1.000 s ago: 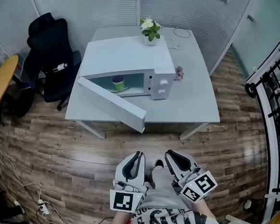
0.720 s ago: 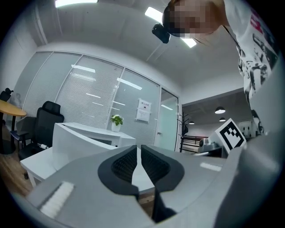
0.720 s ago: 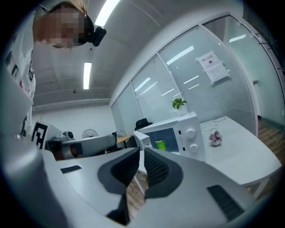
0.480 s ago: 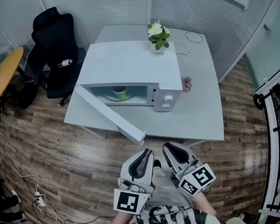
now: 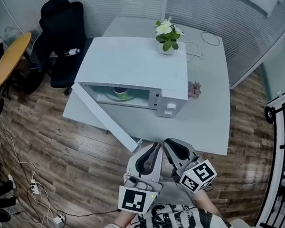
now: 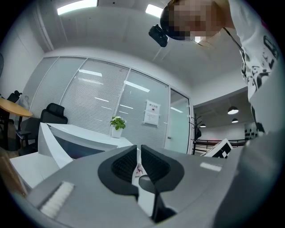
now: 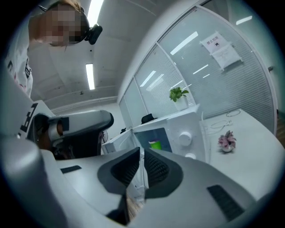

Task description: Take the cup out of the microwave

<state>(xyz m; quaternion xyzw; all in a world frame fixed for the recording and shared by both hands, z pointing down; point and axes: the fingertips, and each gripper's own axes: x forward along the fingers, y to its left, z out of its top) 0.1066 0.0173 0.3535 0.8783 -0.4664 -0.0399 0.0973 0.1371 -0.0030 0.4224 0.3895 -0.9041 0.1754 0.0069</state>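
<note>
The microwave [image 5: 134,72] stands on the white worktop [image 5: 206,111] with its opening turned toward the person. Its door [image 5: 103,120] is hinged at the left and swung wide open, so its free edge comes close to the tips of the left tongs [image 5: 151,147]. The green cup [image 5: 122,92] stands upright on the turntable inside the cavity, with its long axis vertical. From both tongs it lies ahead and to the left, and it is well apart from them.

The left tongs are a little nearer to the cup, but the open door lies on their side. The right tongs [image 5: 170,142] seem to have the freer line, because in the right gripper view the cup [image 7: 154,144] shows just above their tips. Both tongs are clenched and carry nothing, so in my judgement the one that reaches in must release first.

The room is an office with glass walls and blinds and a wooden floor [image 5: 47,158]. A black chair [image 5: 65,38] stands behind the worktop at the left. A potted plant [image 5: 167,35] is on top of the microwave, and a small pink flower [image 5: 194,88] sits beside it at the right
</note>
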